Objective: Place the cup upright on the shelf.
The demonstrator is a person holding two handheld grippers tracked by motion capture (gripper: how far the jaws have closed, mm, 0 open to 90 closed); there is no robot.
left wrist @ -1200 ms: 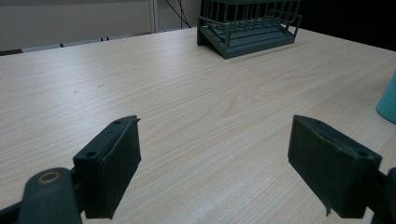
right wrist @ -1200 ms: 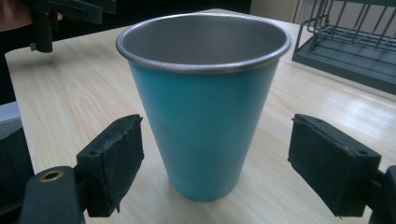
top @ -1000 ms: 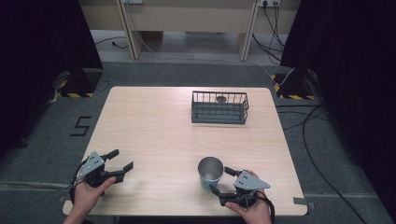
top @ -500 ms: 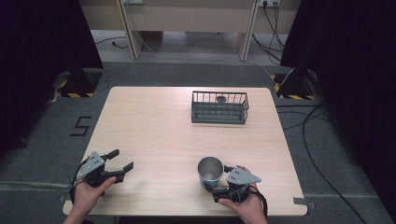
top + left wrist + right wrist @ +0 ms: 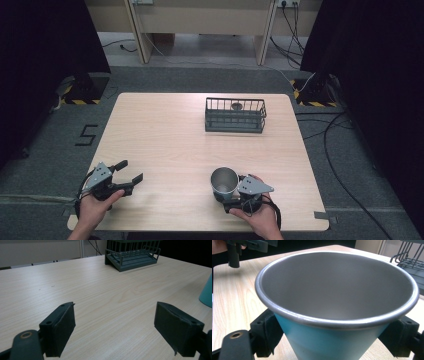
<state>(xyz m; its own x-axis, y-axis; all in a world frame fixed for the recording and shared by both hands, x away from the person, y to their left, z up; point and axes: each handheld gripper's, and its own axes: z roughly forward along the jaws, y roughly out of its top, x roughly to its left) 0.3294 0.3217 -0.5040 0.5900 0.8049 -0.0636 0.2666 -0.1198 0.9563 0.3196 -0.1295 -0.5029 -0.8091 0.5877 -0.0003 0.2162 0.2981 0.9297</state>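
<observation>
Right gripper view: the cup [image 5: 337, 305] stands upright between the two black jaws, its teal outer wall flanked by a pad on each side, metal inside empty.
Cup position: near edge of the table [image 5: 165, 130], right of centre, just left of the right gripper [image 5: 231, 196].
Right gripper state: jaws bracket the cup's lower wall; whether the pads already press it I cannot tell.
Left gripper [image 5: 131, 172]: released, jaws spread wide over bare wood at the near left.
Handling: likely light, stiff and smooth-sided; the taper could let it slip upward-narrow pads, so grip low on the wall, squarely.
Basket [image 5: 235, 115]: far right of centre, a small round thing inside, too small to identify.
Hidden: cup's base and the pad contact.
</observation>
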